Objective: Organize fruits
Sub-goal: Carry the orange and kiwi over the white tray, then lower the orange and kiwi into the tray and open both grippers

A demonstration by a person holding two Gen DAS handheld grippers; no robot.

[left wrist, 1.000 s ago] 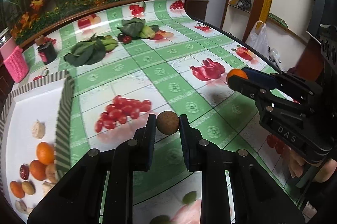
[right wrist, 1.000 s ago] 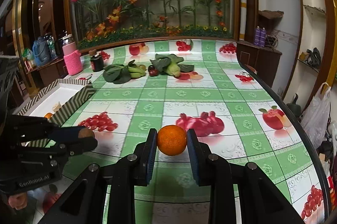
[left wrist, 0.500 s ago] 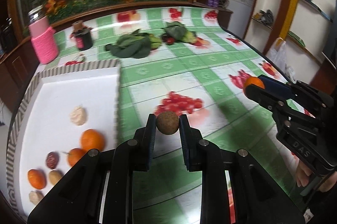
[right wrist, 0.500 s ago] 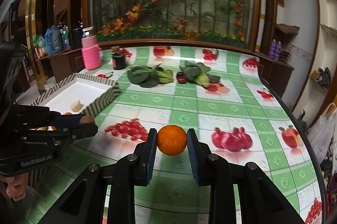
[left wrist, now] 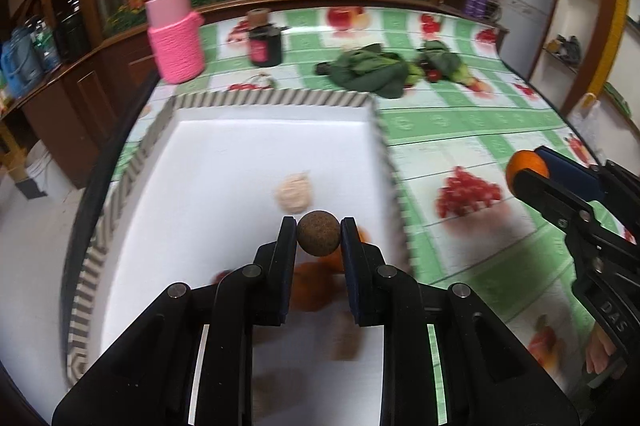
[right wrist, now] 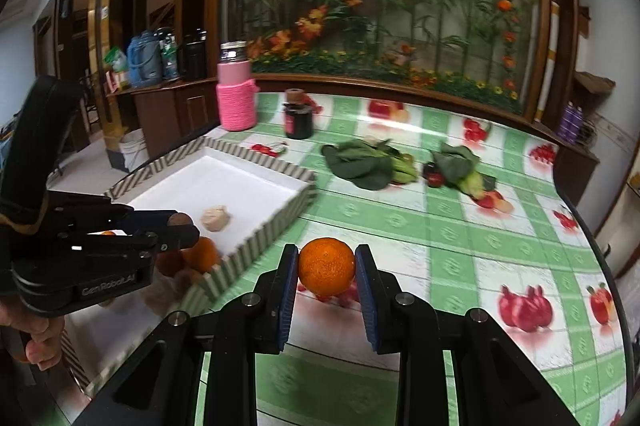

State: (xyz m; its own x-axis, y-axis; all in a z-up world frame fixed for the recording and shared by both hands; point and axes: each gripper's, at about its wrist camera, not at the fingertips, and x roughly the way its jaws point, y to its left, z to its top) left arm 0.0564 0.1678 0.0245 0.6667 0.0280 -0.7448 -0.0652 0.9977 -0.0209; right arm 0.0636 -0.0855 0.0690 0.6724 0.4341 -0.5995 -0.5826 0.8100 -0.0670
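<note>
My left gripper (left wrist: 319, 231) is shut on a small brown round fruit (left wrist: 319, 240) and hangs over the white tray with a striped rim (left wrist: 280, 100). Below it in the tray lie a pale lumpy piece (left wrist: 293, 195) and blurred oranges (left wrist: 316, 284). My right gripper (right wrist: 327, 266) is shut on an orange (right wrist: 327, 276) above the green checked cloth, just right of the tray's rim (right wrist: 272, 230). In the right wrist view the left gripper (right wrist: 182, 226) shows at the left with the brown fruit (right wrist: 177, 218) over the tray's oranges (right wrist: 204, 254).
A pink sleeved bottle (left wrist: 175, 38) and a dark jar (left wrist: 265, 44) stand behind the tray. Leafy greens (left wrist: 372, 72) and a second bunch (right wrist: 460, 166) lie further back. The table's curved edge (right wrist: 600, 250) runs along the right. A person's hand (right wrist: 40, 346) holds the left gripper.
Both grippers have swung left across the table with their fruit. The left one has passed over the tray's rim and is now above the tray; the right one has neared the rim.
</note>
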